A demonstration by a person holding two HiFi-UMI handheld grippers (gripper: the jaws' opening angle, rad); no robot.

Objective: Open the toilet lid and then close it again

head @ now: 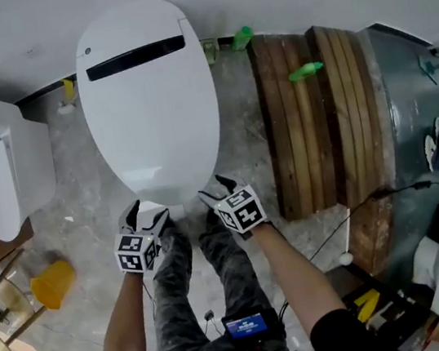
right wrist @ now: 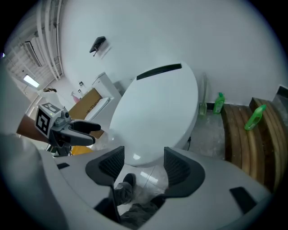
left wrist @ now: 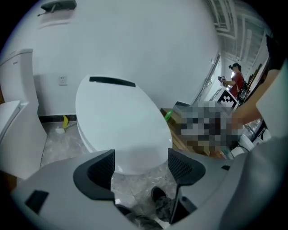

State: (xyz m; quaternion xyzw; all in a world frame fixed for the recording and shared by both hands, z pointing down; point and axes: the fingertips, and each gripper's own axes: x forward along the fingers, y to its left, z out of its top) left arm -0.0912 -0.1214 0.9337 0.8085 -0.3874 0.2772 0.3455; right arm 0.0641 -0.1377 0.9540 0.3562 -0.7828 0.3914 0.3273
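Person: blk short sleeves (head: 344, 337), grey camo trousers (head: 173, 302), dark shoes (right wrist: 129, 180), blue-screen device (head: 246, 325) at waist. Left gripper (head: 147, 216) & right gripper (head: 216, 192): grey shells, blk ribbed pads (left wrist: 102, 168), b/w marker cubes (head: 240, 210).

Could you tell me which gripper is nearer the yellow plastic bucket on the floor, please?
Left. The left gripper is up and right of the yellow plastic bucket; the right gripper lies farther right, beyond it.
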